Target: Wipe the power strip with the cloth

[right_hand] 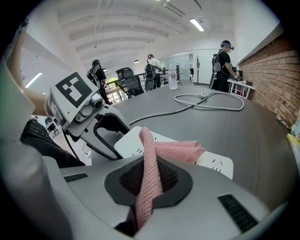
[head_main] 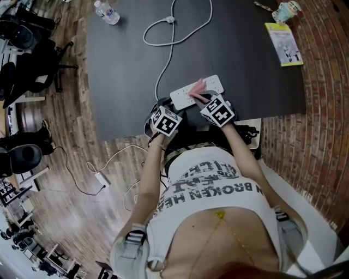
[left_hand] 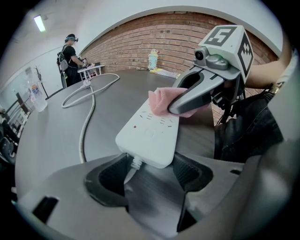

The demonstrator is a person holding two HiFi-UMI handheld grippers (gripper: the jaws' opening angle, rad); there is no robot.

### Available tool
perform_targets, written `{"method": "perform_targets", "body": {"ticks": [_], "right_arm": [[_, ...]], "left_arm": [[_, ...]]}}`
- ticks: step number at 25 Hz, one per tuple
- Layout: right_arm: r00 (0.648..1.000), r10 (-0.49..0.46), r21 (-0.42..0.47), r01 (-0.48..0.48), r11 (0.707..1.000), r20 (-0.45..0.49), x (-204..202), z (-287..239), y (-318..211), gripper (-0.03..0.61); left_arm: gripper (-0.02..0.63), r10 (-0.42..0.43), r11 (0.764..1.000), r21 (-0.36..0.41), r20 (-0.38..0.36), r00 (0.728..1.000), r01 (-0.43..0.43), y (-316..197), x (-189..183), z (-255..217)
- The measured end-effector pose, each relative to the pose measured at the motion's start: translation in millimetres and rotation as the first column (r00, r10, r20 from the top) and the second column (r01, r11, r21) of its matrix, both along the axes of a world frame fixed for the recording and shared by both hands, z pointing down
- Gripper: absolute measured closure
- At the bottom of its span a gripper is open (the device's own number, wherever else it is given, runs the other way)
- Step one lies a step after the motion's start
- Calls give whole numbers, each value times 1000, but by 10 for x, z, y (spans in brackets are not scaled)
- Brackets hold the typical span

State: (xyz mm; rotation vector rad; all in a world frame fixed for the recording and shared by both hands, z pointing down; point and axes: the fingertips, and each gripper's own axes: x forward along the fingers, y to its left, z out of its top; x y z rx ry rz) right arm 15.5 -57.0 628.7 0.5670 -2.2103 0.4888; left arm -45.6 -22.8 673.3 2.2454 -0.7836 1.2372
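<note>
A white power strip (head_main: pixel 196 91) lies near the front edge of the dark table (head_main: pixel 125 82). In the left gripper view its cable end (left_hand: pixel 149 133) sits between the jaws of my left gripper (left_hand: pixel 150 171), whose pads press its two sides. A pink cloth (right_hand: pixel 161 152) is pinched in my right gripper (right_hand: pixel 150 180), and its free end is draped over the strip's top (right_hand: pixel 218 164). In the head view the right gripper (head_main: pixel 204 99) rests on the strip's middle with the cloth (head_main: pixel 197 87) under it, and the left gripper (head_main: pixel 173 108) is at the strip's near-left end.
The strip's white cable (head_main: pixel 174 32) loops across the table to the back. A water bottle (head_main: pixel 106 12) stands at the back left, and a yellow booklet (head_main: pixel 283 43) and a cup (head_main: pixel 287 10) at the back right. Office chairs (head_main: pixel 24 38) stand left of the table; a brick floor lies right.
</note>
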Motion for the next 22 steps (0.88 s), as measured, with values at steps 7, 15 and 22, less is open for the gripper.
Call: {"method": "perform_targets", "body": {"ticks": [7,15,22], "right_arm": [[999,48,5,-47,999,-12,149,-2,-69,563],[994,105,6,-105,994,-14,337,11,-124,563],[992,126,17,-125,992,-9,390,1,-139,563]], "left_arm": [[325,1,1000,0,3,1000,-1,-8,-20,6],[325,0,1000,-4,1,1000,0,4,-10,8],[325,0,1000,-6,2,1000,0,4,-4,6]]}}
